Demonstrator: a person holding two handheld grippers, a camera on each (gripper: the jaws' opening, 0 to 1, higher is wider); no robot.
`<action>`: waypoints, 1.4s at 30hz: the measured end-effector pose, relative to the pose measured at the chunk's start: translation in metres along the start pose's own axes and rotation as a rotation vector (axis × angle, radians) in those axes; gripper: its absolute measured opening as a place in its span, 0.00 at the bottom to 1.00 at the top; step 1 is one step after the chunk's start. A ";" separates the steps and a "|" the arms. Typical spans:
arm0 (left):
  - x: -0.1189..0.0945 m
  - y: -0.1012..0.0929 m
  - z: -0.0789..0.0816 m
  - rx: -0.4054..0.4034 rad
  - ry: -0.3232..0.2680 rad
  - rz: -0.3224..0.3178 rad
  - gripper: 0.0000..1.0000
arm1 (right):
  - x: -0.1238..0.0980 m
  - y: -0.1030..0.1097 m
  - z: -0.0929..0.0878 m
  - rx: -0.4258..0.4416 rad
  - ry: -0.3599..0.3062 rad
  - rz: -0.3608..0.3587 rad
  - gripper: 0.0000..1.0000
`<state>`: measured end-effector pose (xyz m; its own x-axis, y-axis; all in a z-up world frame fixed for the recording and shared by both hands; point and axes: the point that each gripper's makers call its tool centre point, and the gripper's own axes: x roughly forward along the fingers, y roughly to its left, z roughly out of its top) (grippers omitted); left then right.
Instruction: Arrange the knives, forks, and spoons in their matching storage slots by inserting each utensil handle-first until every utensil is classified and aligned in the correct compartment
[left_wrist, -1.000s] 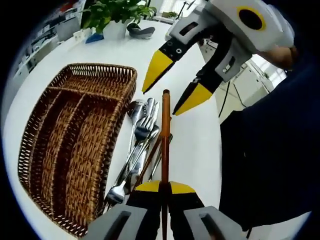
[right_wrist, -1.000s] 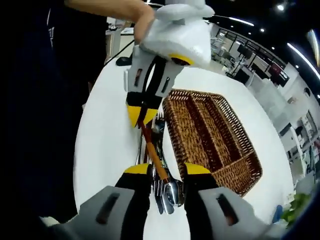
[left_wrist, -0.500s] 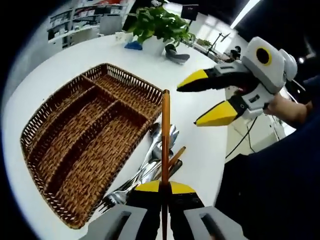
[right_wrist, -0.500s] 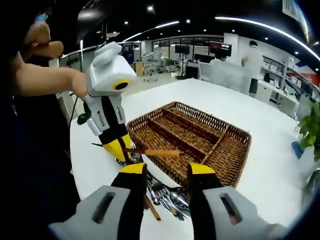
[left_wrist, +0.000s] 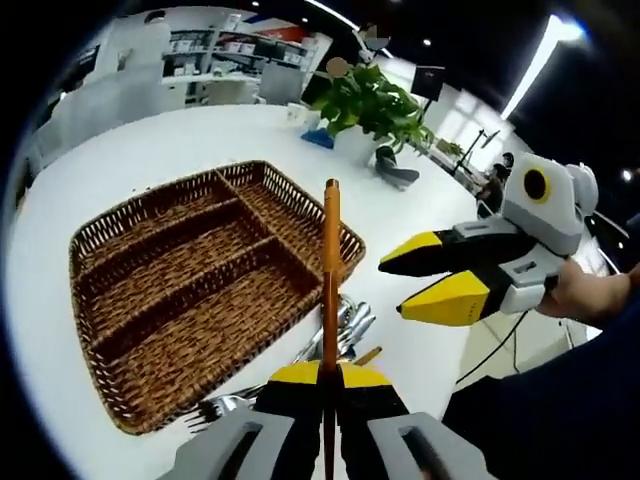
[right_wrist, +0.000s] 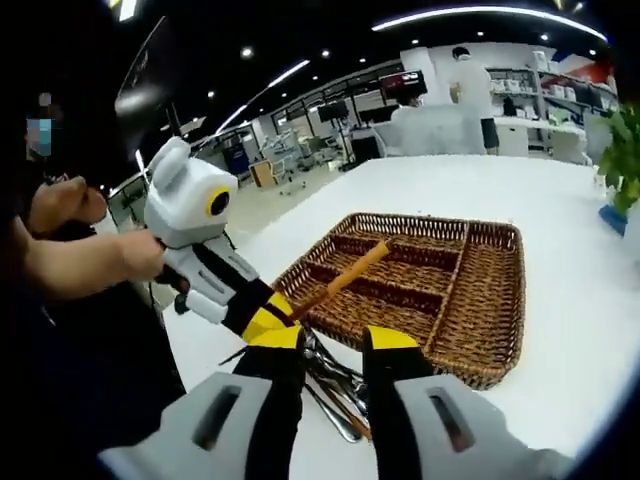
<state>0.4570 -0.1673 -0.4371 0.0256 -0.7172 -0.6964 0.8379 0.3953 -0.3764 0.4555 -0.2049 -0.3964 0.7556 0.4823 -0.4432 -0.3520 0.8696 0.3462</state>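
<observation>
The left gripper (left_wrist: 322, 378) is clamped on a wooden-handled utensil (left_wrist: 331, 270), its jaws closed on the thin metal end so the orange handle points forward, away from the gripper. A second ago that handle hung over the pile of cutlery (left_wrist: 340, 330) on the white table (left_wrist: 120, 170); now it is lifted clear and aimed toward the wicker tray (left_wrist: 180, 290), which lies just ahead and to the gripper's left. The right gripper (right_wrist: 332, 345) has drawn back from the handle and waits beside it with jaws apart, holding nothing. The tray's compartments look bare, so sorting is only beginning; handle-first insertion seems the likely next step.
</observation>
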 end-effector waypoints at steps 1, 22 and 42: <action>0.000 0.000 0.000 -0.004 -0.001 0.001 0.03 | 0.001 -0.001 0.001 0.031 -0.010 -0.008 0.22; 0.000 -0.008 0.024 -0.128 -0.196 0.058 0.03 | 0.017 0.009 0.020 0.429 -0.142 0.081 0.13; -0.001 -0.021 0.031 -0.137 -0.225 0.029 0.04 | 0.017 0.011 0.020 0.497 -0.166 0.130 0.07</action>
<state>0.4561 -0.1926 -0.4095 0.1818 -0.8080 -0.5604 0.7540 0.4804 -0.4480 0.4754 -0.1897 -0.3833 0.8146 0.5242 -0.2482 -0.1746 0.6298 0.7569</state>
